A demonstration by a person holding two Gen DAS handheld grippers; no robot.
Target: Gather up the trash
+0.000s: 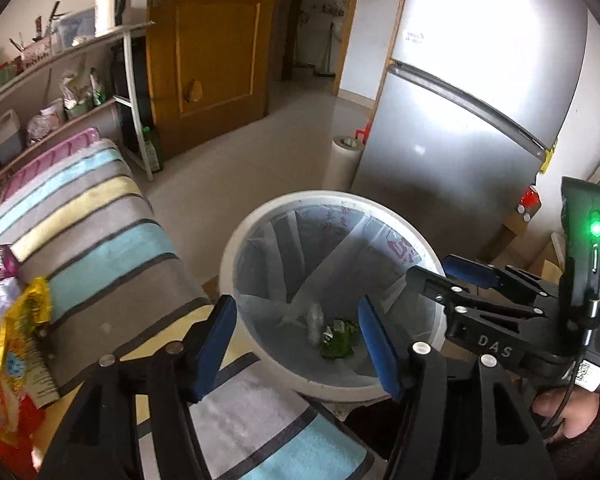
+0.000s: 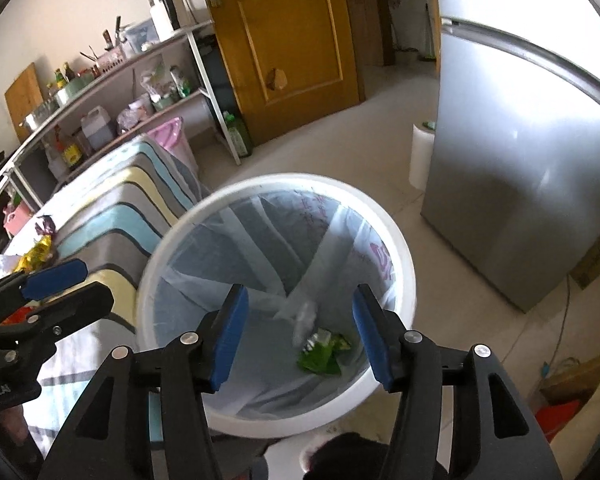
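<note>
A crumpled green snack wrapper (image 2: pixel 323 354) lies at the bottom of the round white plastic bin (image 2: pixel 400 240), which is lined with a thin clear bag. A pale blurred piece of trash (image 2: pixel 305 318) is just beside it. The right gripper (image 2: pixel 300 330) hangs over the bin with its jaws wide and holding nothing. The left gripper (image 1: pixel 298 342) is also above the bin, jaws wide and empty. Beside the bin stands the desk under a striped cloth (image 1: pixel 100 240), where yellow and red snack packets (image 1: pixel 16 344) lie. A silver fridge (image 1: pixel 480 120) stands near.

left gripper (image 1: pixel 298 344): jaws spread, nothing between | right gripper (image 2: pixel 300 334): jaws spread, nothing between, beside left
</note>
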